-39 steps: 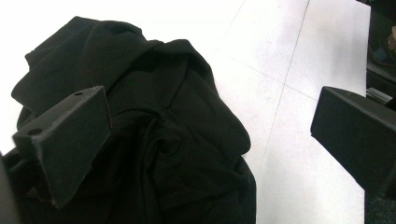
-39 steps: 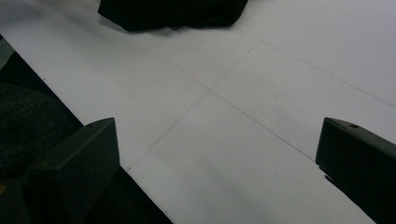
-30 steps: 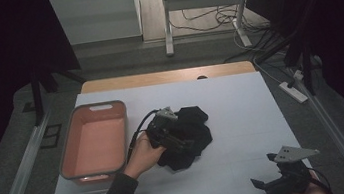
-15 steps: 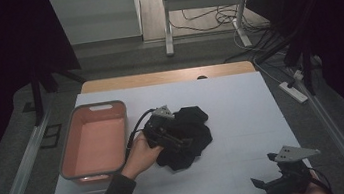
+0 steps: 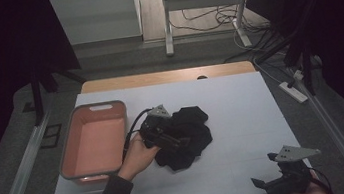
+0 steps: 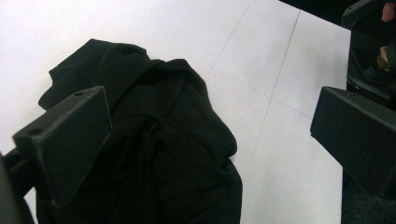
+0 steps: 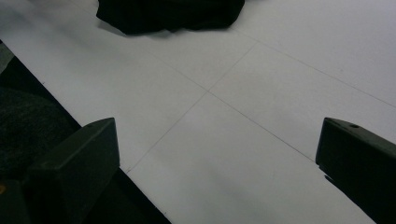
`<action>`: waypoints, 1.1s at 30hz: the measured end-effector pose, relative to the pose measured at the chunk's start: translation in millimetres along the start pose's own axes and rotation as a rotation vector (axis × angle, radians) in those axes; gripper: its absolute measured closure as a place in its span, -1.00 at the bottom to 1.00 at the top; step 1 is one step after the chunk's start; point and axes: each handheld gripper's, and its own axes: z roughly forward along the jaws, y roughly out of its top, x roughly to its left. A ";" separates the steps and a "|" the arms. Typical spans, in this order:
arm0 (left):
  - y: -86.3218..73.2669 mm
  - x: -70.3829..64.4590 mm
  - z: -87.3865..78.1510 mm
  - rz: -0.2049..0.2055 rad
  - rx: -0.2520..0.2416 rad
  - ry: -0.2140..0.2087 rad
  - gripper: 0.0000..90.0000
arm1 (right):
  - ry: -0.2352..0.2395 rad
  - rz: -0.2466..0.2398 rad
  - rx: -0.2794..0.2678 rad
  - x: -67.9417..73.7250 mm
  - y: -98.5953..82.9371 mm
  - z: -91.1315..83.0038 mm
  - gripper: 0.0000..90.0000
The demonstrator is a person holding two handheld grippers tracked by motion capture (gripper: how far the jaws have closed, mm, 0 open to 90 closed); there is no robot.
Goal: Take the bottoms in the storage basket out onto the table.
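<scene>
A crumpled black cloth [image 5: 188, 137] lies in the middle of the white table [image 5: 242, 108]. My left gripper [image 5: 169, 140] is open and hovers over the cloth's left part, held by a hand coming from the bottom left. In the left gripper view the cloth [image 6: 154, 149] spreads beneath and between the wide-apart jaws. My right gripper [image 5: 277, 182] is open near the table's front right corner, over bare table. In the right gripper view the cloth's edge [image 7: 173, 14] lies far ahead at the top.
A pink rectangular bin [image 5: 96, 140] with nothing in it stands at the table's left side, close to the left hand. Table frame rails run along both sides. A power strip [image 5: 294, 91] lies beyond the right edge.
My left gripper has shifted slightly over the cloth's left part. The right gripper has stayed in place.
</scene>
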 end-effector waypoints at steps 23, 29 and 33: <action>-7.0 -2.0 -18.1 -0.027 -0.033 -0.002 -1.00 | 0.003 0.003 -0.002 -0.3 0.0 -0.2 -1.00; -9.7 -3.4 -22.3 -0.032 -0.039 -0.004 -1.00 | 0.003 0.003 -0.002 -0.3 0.0 -0.2 -1.00; -11.6 -4.0 -25.3 -0.033 -0.041 -0.001 -1.00 | 0.003 0.002 -0.002 -0.3 0.0 -0.2 -1.00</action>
